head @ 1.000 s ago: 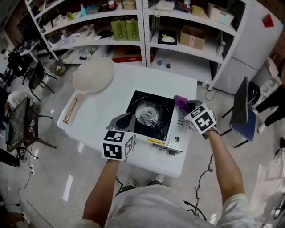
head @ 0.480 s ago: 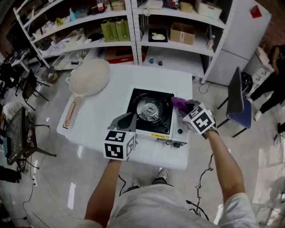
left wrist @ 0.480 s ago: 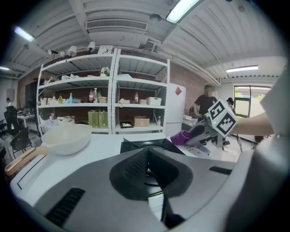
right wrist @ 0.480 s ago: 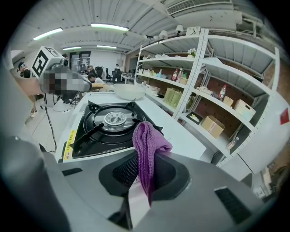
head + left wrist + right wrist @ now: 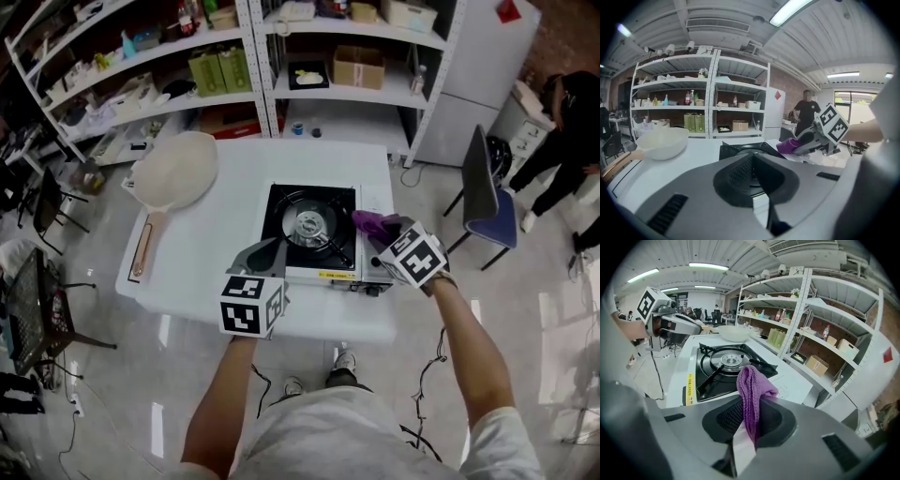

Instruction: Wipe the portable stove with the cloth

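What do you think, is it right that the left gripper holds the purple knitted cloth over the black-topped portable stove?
No, the right gripper holds the purple knitted cloth over the black-topped portable stove; the right gripper view shows it pinched in those jaws.

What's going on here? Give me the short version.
A person stands at a white table with a gripper in each hand. The right gripper is shut on a purple cloth, held at the right side of the portable stove. The left gripper is shut and empty near the stove's front left corner. A pale pan sits off to the left.
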`<state>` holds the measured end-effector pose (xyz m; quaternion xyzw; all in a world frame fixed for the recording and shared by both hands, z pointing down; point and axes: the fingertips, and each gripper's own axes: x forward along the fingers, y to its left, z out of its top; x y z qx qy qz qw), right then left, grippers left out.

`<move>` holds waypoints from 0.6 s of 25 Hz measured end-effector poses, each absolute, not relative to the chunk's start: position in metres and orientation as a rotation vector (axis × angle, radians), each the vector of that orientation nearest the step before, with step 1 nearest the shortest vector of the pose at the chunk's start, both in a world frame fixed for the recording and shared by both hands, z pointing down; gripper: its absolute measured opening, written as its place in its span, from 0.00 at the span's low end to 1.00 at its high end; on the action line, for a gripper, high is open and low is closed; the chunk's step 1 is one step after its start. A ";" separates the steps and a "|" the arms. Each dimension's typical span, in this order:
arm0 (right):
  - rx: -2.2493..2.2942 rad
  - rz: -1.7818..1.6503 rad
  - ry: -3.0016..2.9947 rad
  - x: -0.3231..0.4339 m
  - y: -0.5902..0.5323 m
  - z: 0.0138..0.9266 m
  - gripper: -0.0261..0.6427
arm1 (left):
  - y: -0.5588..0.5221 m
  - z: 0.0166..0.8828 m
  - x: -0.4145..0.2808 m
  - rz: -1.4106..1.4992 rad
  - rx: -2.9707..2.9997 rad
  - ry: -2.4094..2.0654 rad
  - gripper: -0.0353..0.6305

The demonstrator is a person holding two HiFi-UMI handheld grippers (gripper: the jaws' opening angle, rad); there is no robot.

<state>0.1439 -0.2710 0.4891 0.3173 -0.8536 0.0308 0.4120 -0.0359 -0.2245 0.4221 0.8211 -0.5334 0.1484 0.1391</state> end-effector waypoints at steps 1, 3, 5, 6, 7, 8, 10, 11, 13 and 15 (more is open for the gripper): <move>0.800 0.079 -2.144 0.144 -0.267 0.489 0.13 | -0.224 0.422 -0.036 0.426 2.379 -1.536 0.06; 0.803 0.081 -2.136 0.144 -0.260 0.489 0.13 | -0.221 0.420 -0.036 0.420 2.392 -1.523 0.06; 0.808 0.085 -2.128 0.144 -0.252 0.488 0.13 | -0.219 0.418 -0.037 0.416 2.404 -1.511 0.06; 0.811 0.087 -2.126 0.144 -0.248 0.488 0.13 | -0.217 0.418 -0.038 0.416 2.409 -1.505 0.06; 0.815 0.090 -2.125 0.144 -0.244 0.488 0.13 | -0.215 0.417 -0.038 0.416 2.414 -1.500 0.06; 0.820 0.093 -2.124 0.144 -0.240 0.488 0.13 | -0.214 0.417 -0.038 0.415 2.419 -1.495 0.06; 0.830 0.096 -2.120 0.144 -0.233 0.488 0.13 | -0.210 0.417 -0.039 0.416 2.428 -1.484 0.06; 0.835 0.096 -2.117 0.144 -0.229 0.488 0.13 | -0.208 0.417 -0.040 0.416 2.432 -1.478 0.06; 0.847 0.099 -2.113 0.144 -0.223 0.488 0.13 | -0.206 0.418 -0.041 0.419 2.439 -1.467 0.06; 0.860 0.107 -2.109 0.144 -0.217 0.488 0.13 | -0.203 0.418 -0.043 0.421 2.444 -1.458 0.06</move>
